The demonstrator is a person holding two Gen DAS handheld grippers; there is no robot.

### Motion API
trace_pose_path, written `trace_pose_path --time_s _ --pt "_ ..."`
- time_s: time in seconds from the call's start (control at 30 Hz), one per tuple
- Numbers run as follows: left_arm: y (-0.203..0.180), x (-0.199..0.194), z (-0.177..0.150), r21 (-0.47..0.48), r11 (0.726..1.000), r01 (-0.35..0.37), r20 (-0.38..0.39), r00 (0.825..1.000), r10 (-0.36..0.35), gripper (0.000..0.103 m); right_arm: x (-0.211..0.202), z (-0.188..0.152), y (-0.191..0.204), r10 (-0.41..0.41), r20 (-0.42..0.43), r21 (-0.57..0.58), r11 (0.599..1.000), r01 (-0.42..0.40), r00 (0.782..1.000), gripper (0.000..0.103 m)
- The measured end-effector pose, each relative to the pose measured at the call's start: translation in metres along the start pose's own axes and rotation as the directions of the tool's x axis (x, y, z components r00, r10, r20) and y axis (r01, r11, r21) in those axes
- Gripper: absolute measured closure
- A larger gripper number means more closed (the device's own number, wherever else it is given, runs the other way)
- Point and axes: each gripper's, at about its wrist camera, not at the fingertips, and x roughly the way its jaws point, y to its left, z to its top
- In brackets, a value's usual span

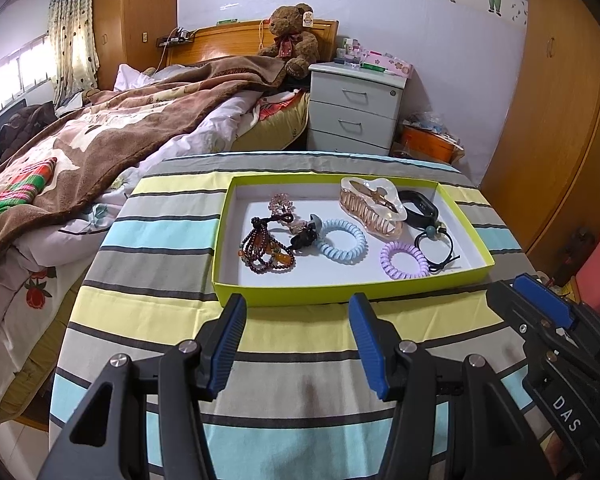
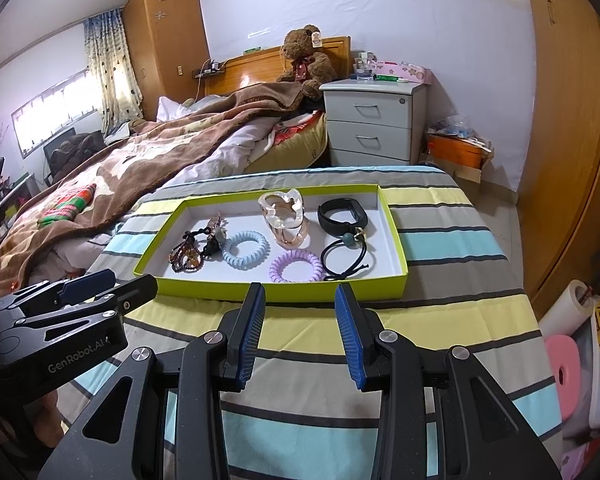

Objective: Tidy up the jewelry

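Lying inside the lime-green shallow cardboard tray (image 2: 204,286), the lilac plastic spiral hair tie (image 2: 296,267) looks light and springy; pinch its coil. Left gripper (image 1: 298,312) and right gripper (image 2: 300,300) both gape, empty.

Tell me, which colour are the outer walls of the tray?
Lime green tray, white inside; the right wrist view shows it best.

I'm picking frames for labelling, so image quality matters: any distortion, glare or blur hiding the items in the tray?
Left wrist view: fisheye bends the tray rim, window blown out, items sharp. Right wrist view: same bending, window overexposed, the clear hair claw shows small highlights, nothing blurred.
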Motion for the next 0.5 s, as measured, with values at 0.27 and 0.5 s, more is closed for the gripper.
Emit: trace_pose_path --time_s 0.27,0.5 --pt "-0.0005 0.0005 -0.0017 0.005 1.000 0.000 -0.002 1.000 0.000 0.047 0.0001 -0.0004 -0.0002 -0.001 0.000 0.001 1.000 0.001 1.000 0.066" --pt "0.0004 0.0006 -0.0024 -0.002 1.000 0.003 0.002 1.000 -0.003 0.047 -0.0001 -0.0010 -0.0001 -0.002 0.000 0.002 1.000 0.002 1.000 0.066"
